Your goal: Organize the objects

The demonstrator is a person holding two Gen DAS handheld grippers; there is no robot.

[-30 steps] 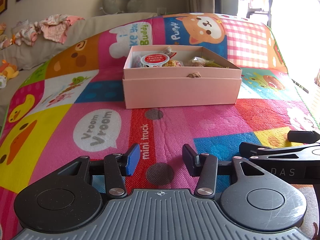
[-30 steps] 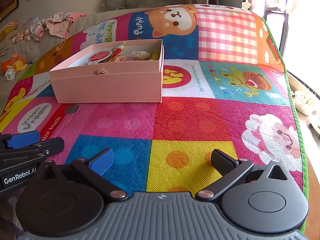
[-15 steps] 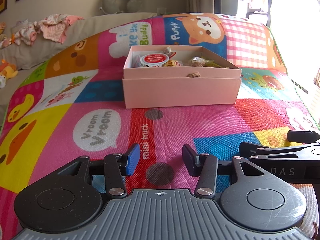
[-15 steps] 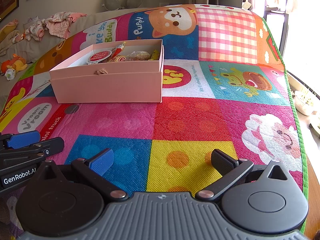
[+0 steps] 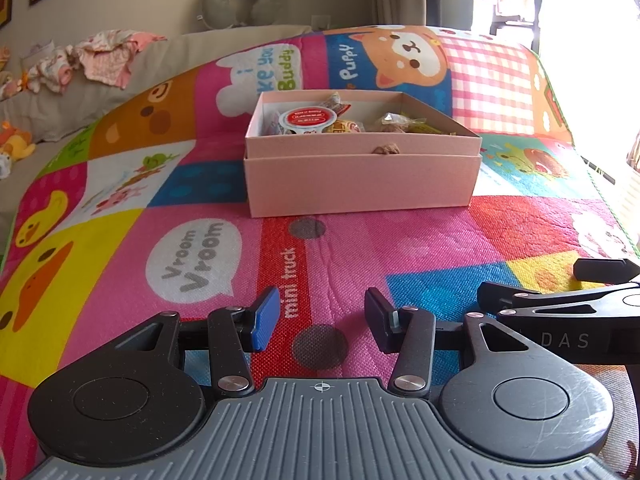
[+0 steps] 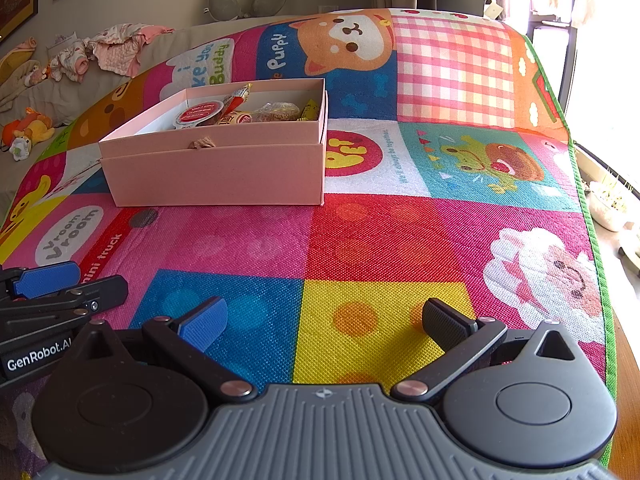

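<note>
Both grippers sat low over the play mat (image 5: 120, 272), side by side and pointing toward the pink box (image 5: 360, 184). The left gripper (image 5: 318, 322) was level, its jaws parted to a moderate gap with nothing between them; its blue pad was on the left and its dark pad on the right. The right gripper (image 6: 326, 322) was spread much wider, its fingers angled outward, and it too held nothing. In the left wrist view the right gripper lay just beside the left one at the right edge; in the right wrist view the left gripper showed at the left edge, bearing a "GenRobot.AI" label.

The box stood on the mat well ahead of both grippers, open at the top, resting inside what looked like its own lid. It held a cup (image 5: 307, 119) with a red-and-white foil top, a red sachet (image 6: 236, 100) and other wrapped snacks (image 6: 276, 111). A small brown tab (image 5: 386, 149) showed at the front wall. Behind the mat were a sofa (image 5: 168, 64) with crumpled clothes (image 5: 108, 56) and a grey neck pillow (image 5: 244, 0).
</note>
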